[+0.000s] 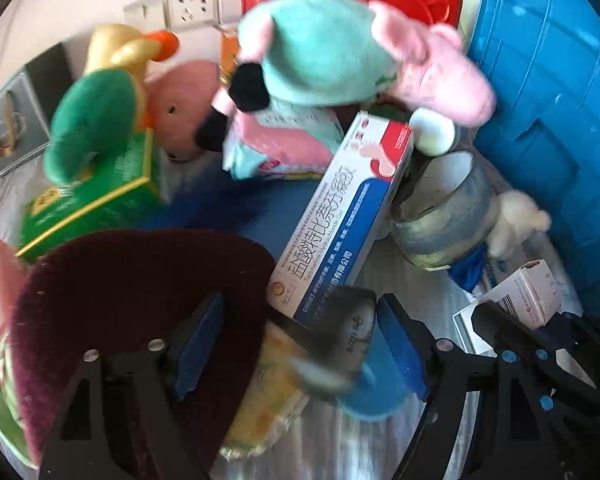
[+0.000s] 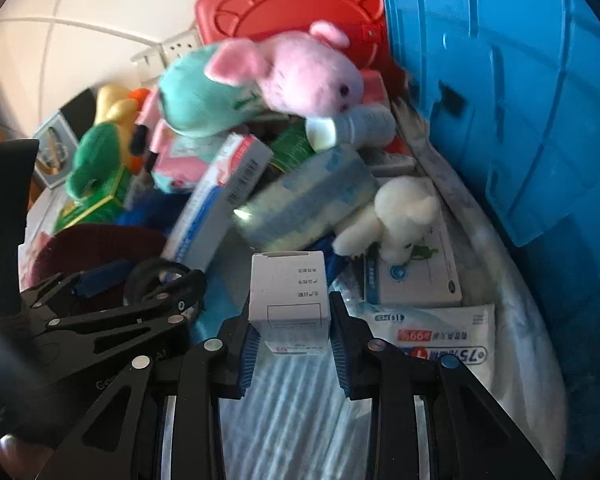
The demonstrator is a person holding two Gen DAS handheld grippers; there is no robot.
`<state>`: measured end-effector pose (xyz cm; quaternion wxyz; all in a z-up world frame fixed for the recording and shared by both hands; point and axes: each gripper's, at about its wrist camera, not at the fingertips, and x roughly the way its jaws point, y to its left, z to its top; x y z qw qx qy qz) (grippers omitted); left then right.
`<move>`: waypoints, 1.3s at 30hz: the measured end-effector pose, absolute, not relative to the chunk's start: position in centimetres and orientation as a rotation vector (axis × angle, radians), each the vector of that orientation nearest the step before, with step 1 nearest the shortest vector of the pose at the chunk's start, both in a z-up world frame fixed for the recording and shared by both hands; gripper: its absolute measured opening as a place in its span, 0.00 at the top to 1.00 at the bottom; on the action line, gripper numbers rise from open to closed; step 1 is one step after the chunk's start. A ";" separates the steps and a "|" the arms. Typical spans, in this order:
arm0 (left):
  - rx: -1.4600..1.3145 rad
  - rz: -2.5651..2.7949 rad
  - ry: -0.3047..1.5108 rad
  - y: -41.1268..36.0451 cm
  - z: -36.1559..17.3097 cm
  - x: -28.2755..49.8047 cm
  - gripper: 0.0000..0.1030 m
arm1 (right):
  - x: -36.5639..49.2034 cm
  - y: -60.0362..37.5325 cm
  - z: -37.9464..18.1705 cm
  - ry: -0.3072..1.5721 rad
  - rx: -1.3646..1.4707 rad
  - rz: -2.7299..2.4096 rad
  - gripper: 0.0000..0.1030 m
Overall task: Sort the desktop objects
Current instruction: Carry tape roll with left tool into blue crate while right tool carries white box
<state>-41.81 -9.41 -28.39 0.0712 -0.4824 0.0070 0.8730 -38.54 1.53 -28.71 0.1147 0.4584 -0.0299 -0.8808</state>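
My right gripper (image 2: 290, 344) is shut on a small white medicine box (image 2: 288, 292), held upright between its blue pads; both also show in the left wrist view (image 1: 528, 296). My left gripper (image 1: 300, 344) is open, its jaws apart over a pile; between them lie a dark blurred object (image 1: 340, 336) and the lower end of a long white, blue and red medicine box (image 1: 340, 216). A maroon plush (image 1: 140, 280) lies under the left finger. The left gripper shows at the left of the right wrist view (image 2: 140, 292).
A blue bin (image 2: 520, 100) stands at the right, a red case (image 2: 288, 4) behind. The pile holds a pink and teal plush (image 2: 300, 76), a white plush (image 2: 400, 216), a green box (image 1: 92, 200), a tape roll (image 1: 444, 216), a white bottle (image 2: 360, 124) and wipes packs (image 2: 440, 344).
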 end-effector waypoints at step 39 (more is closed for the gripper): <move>-0.795 2.817 0.068 -11.5 -6.7 -21.6 0.83 | -19.1 1.2 -7.8 -0.046 0.819 -2.798 0.69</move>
